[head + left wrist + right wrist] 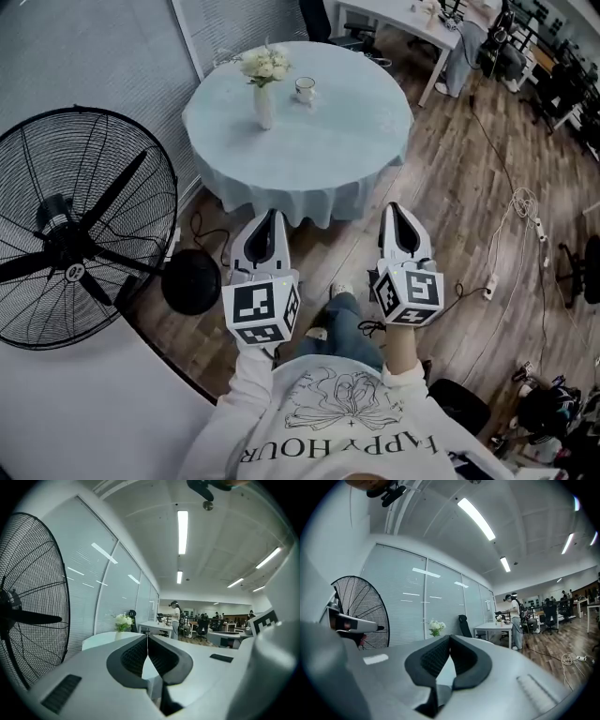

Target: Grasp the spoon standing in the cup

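Note:
A white cup (305,90) with a spoon in it stands on the round table (347,141) with a pale blue cloth, just right of a vase of white flowers (263,82). My left gripper (273,217) and right gripper (396,210) are held side by side near the table's front edge, well short of the cup. Both are shut with nothing between the jaws. In the left gripper view the tips (147,636) meet, with the flowers (123,620) beyond. The right gripper view shows its tips (450,637) closed and the flowers (436,626) behind them; the cup is hidden there.
A big black standing fan (80,225) and its round base (191,281) are to the left of me. Cables and a power strip (525,216) lie on the wood floor at right. Desks and office chairs (487,42) stand behind the table. A person (514,620) stands far off.

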